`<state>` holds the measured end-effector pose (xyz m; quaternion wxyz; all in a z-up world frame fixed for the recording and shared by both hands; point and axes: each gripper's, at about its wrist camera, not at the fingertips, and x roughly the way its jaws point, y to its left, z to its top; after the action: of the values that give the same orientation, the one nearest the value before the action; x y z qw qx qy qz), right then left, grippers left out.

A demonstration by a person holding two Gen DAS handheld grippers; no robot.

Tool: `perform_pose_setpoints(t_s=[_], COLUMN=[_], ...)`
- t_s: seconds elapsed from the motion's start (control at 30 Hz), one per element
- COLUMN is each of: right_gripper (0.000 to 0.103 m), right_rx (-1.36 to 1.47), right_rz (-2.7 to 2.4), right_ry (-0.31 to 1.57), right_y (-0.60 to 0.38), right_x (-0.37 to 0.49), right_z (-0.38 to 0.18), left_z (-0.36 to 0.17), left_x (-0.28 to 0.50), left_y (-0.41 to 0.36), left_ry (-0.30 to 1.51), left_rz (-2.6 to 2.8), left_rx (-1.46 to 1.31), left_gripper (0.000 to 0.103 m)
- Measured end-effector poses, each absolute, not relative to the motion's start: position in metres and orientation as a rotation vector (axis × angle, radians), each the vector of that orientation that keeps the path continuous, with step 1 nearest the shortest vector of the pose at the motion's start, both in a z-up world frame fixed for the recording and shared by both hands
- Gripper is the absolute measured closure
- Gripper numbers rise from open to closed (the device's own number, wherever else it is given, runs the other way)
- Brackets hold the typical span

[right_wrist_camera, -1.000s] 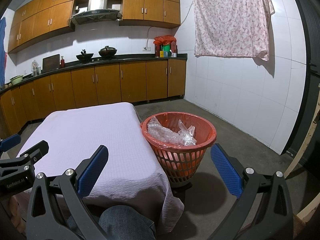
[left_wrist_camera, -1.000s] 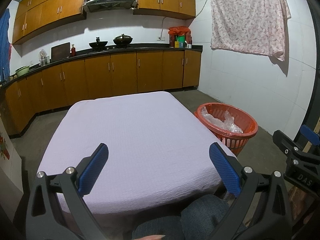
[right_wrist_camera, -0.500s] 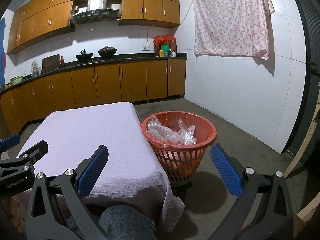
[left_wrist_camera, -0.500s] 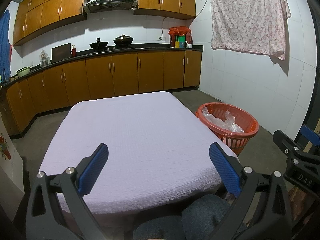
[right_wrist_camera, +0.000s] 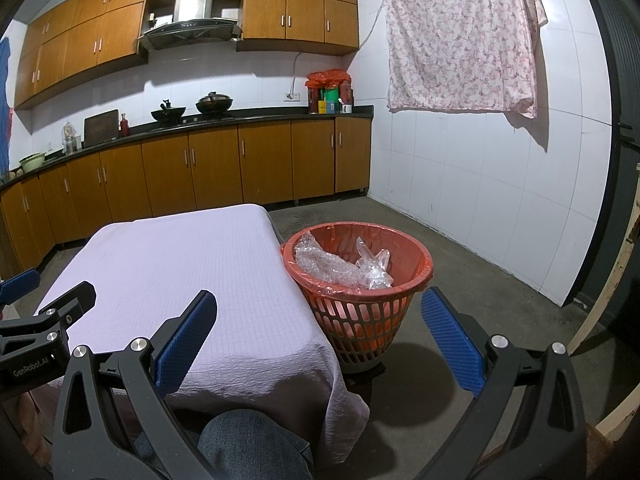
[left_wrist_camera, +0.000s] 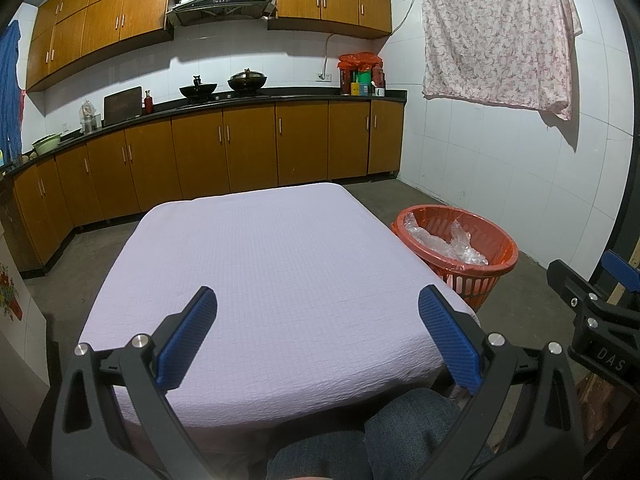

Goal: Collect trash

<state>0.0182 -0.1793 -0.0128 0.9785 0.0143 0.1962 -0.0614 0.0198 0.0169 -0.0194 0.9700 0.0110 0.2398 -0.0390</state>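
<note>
Kitchen scene, seen from two cameras we hold low at the near edge of a desk (left_wrist_camera: 280, 264) draped in a pale lilac quilted cloth. Our left gripper (left_wrist_camera: 318, 336) hovers over the near part of the cloth, its blue-padded jaws spread wide with nothing between them. Our right gripper (right_wrist_camera: 320, 338) is also spread wide and empty, its left pad over the desk's near right corner and its right pad over the concrete floor (right_wrist_camera: 460, 280).

Just beside the desk's right edge, on the floor, stands an orange plastic basket (right_wrist_camera: 368, 316) with a lattice wall and an orange liner. Inside it lies the trash: crumpled clear bubble wrap (right_wrist_camera: 320, 266) and a scrunched clear plastic bag (right_wrist_camera: 374, 270).

Along the far wall run brown wooden cabinets (left_wrist_camera: 248, 144) under a dark worktop carrying two woks (left_wrist_camera: 224, 84). A floral cloth (right_wrist_camera: 460, 40) hangs on the white tiled right wall. A denim-clad knee (right_wrist_camera: 248, 440) shows at the bottom.
</note>
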Motion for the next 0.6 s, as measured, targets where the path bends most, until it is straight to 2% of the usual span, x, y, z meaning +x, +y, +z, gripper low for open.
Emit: perform_pose_setpoints(t_s=[0.6], right_gripper=[0.002], right_rx=[0.031], right_rz=[-0.123], right_ry=[0.397], right_y=[-0.179], right_x=[0.0179], right_z=[-0.0127], left_z=[-0.0192], left_x=[0.0186], left_y=[0.0178], left_ry=[0.486], left_rz=[-0.078], left_rx=[0.022], left_gripper=[0.004])
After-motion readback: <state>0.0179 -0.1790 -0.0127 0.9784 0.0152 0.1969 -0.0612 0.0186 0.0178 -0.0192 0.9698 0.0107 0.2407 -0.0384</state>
